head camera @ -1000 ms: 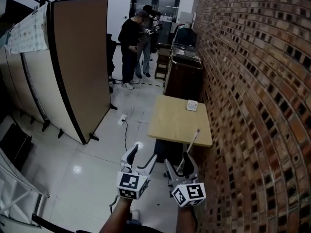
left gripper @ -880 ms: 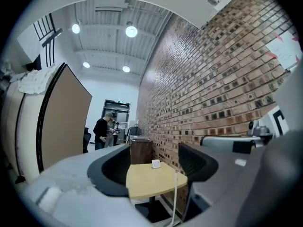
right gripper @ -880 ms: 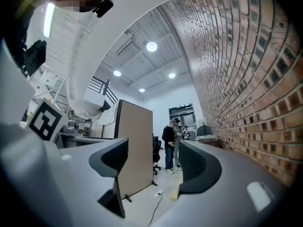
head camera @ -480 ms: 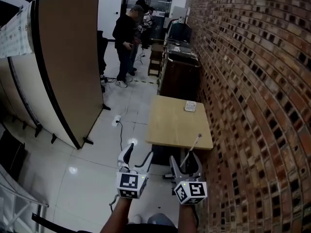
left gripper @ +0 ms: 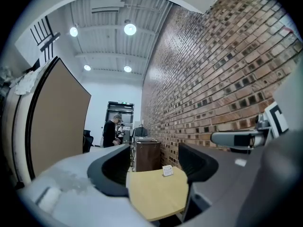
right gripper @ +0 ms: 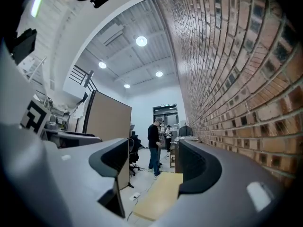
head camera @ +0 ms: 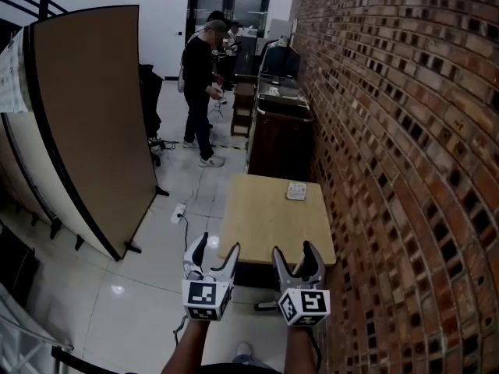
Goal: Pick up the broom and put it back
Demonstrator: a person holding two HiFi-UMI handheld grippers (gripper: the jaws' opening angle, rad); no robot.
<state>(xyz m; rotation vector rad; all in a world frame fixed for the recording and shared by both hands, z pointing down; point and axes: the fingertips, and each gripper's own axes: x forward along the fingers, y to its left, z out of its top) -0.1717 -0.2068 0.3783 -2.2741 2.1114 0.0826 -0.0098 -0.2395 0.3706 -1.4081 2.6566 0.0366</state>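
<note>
— Brick wall (head camera: 390, 131) runs along three o'clock; a wooden bench (head camera: 273, 209) stands at twelve. Where's the broom?
— No view shows it. Left tool (head camera: 217, 248) and right tool (head camera: 295, 252) hover at the bench's near edge, both spread, empty.
— How might it handle?
— Probably light, long and stiff. Pinch the handle near midway, so it won't swing.

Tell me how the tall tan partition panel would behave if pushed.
The tall tan partition panel likely tips before it slides: tall, thin, on small dark feet. Its flat board face looks stiff, probably not floppy. So broad, it is probably heavy.
</note>
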